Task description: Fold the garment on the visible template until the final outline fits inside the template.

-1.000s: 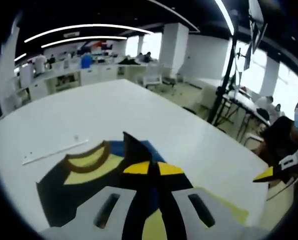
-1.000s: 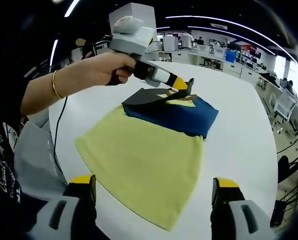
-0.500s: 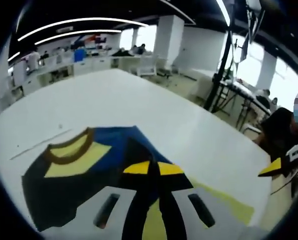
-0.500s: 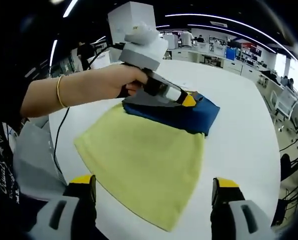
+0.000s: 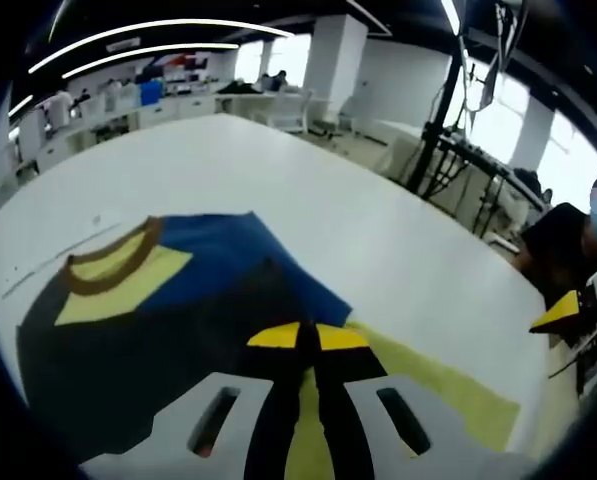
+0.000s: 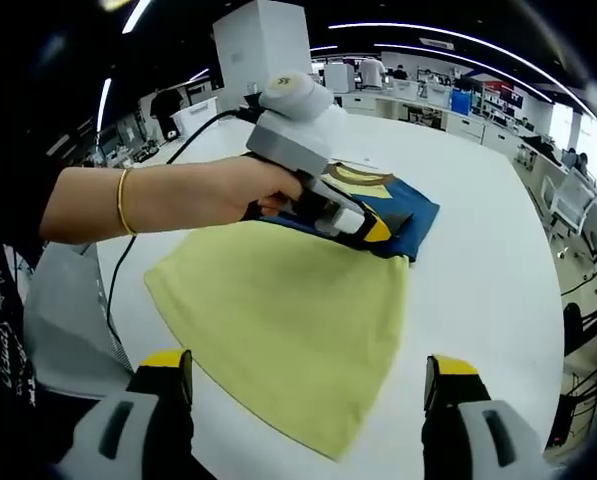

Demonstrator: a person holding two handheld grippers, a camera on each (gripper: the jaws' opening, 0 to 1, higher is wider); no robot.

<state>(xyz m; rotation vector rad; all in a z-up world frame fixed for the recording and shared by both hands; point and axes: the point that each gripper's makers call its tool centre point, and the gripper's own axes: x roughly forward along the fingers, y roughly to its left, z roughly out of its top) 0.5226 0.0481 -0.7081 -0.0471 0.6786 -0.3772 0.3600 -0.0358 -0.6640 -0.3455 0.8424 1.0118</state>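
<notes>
Garment lies spread on the white tabletop, a yellow body with a navy-and-dark upper part carrying the brown collar. In the right gripper view the yellow body runs from about 6 o'clock up toward the navy upper part at 12 o'clock, so its long axis points nearly straight away from the right tool. That tool hangs over the near yellow hem with its yellow-tipped jaws standing wide apart and nothing between them. The left tool, held in a hand, sits at 12 o'clock on the seam where navy meets yellow. In the left gripper view its own jaws stand drawn together, and dark cloth seems to run up between them; whether they truly pinch a fold or merely press on it is hard to settle from this angle. From there the collar lies at 10 o'clock and the yellow body trails off toward 4 o'clock. No template outline can be made out under the cloth. The relation that matters next: the left tool is the nearer one to the navy upper part, while the right is nearer the hem, so any fold along the long axis would likely bring hem toward collar, with the right tool needing to drop onto the yellow edge first.
</notes>
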